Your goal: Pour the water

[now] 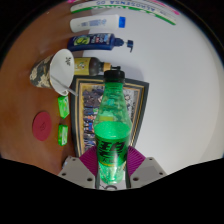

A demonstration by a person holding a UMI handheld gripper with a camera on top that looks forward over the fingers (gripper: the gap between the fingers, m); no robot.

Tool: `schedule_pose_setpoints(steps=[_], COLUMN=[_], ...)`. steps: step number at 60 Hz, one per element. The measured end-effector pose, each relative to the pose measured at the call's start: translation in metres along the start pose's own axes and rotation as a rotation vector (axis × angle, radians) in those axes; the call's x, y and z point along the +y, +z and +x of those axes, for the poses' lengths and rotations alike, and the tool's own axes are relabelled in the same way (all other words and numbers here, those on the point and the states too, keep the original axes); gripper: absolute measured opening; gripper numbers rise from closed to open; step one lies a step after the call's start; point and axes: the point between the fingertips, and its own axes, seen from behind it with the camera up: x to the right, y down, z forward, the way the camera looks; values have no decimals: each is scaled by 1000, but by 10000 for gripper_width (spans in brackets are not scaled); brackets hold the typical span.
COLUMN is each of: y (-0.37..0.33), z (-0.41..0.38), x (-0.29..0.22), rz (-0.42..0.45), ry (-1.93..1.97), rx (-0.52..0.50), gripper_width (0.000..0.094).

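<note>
I find the gripper [110,168] clamped on the green bottle [112,125], held upright near me, its black cap [115,74] seemingly on, with the paper cup [62,70] far left; careless tilting risks slippage or overshooting that cup.

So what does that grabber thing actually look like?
The gripper has two light grey, blocky fingers, each with angular edges and a magenta pad on its inner face. No cables, markings or sleeve show. A green bottle hides much of the pads.
</note>
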Motion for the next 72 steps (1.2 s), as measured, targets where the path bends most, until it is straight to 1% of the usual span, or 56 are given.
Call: schedule_pose_setpoints(steps=[11,16,22,31,36,43,46,57,62,67,72], y=[18,22,26,29,27,20,18,9,10,12,16], z=[-8,-8,-10,-15,-18,-10,-6,10,-2,-18,-40], x=[-4,-12,-20,-19,-18,-19,-22,-33,-37,-45,-53], rz=[-14,2,20,16,24,19,41,93,84,103,103], ry=[-256,-328,-362,-310,-156,175,338,876,1087,1263,1388], rx=[7,16,13,-20,-82,-150,-208,-314,-376,-450,-507], gripper_width=[344,342,342,342,344,344,342,342,342,342,344])
